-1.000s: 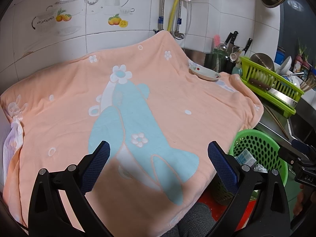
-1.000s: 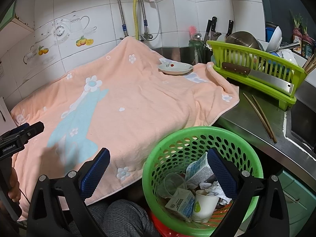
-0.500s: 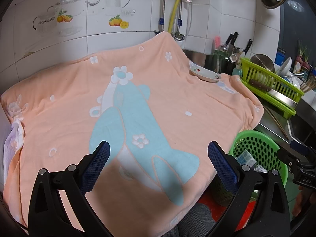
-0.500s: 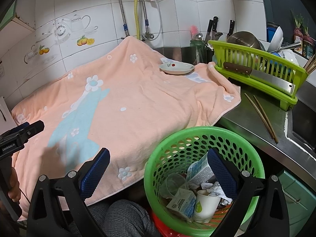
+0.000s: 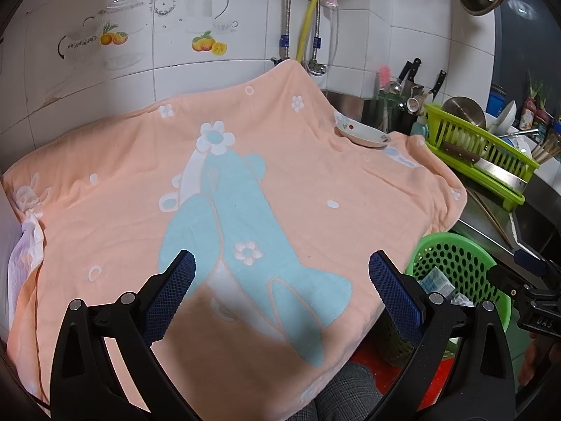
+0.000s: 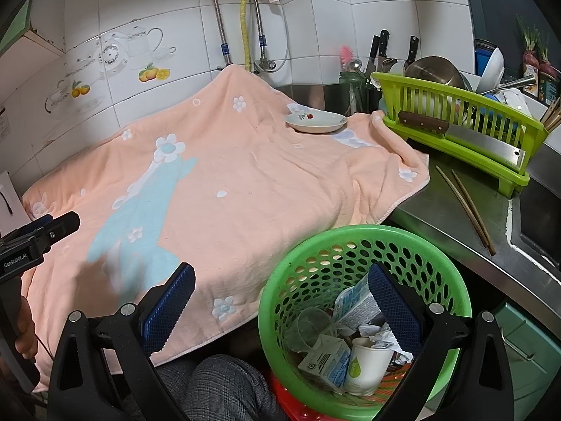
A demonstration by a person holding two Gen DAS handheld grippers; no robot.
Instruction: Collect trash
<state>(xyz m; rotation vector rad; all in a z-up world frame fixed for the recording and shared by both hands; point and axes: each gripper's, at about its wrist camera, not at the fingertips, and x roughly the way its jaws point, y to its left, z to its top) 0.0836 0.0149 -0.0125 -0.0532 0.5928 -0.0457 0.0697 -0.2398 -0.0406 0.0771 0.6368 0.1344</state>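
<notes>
A green perforated basket [image 6: 277, 280] stands below the counter's front edge and holds trash: a paper cup [image 6: 364, 363], milk cartons [image 6: 326, 354], a clear plastic cup [image 6: 310, 322] and crumpled paper [image 6: 384, 336]. It also shows in the left wrist view [image 5: 455, 259]. My right gripper [image 6: 280, 298] is open and empty above the basket's left rim. My left gripper [image 5: 282, 291] is open and empty over the front of the peach towel [image 5: 245, 182]. No loose trash shows on the towel.
A white dish [image 6: 315, 121] sits on the towel's far right corner. A green dish rack [image 6: 455, 119] with a cleaver [image 6: 466, 138] and pans stands right. Chopsticks [image 6: 466, 207] lie on the steel counter. Knives [image 6: 382, 47] stand by the tiled wall.
Both grippers have drifted slightly; the views are almost the same. Both stay open and empty.
</notes>
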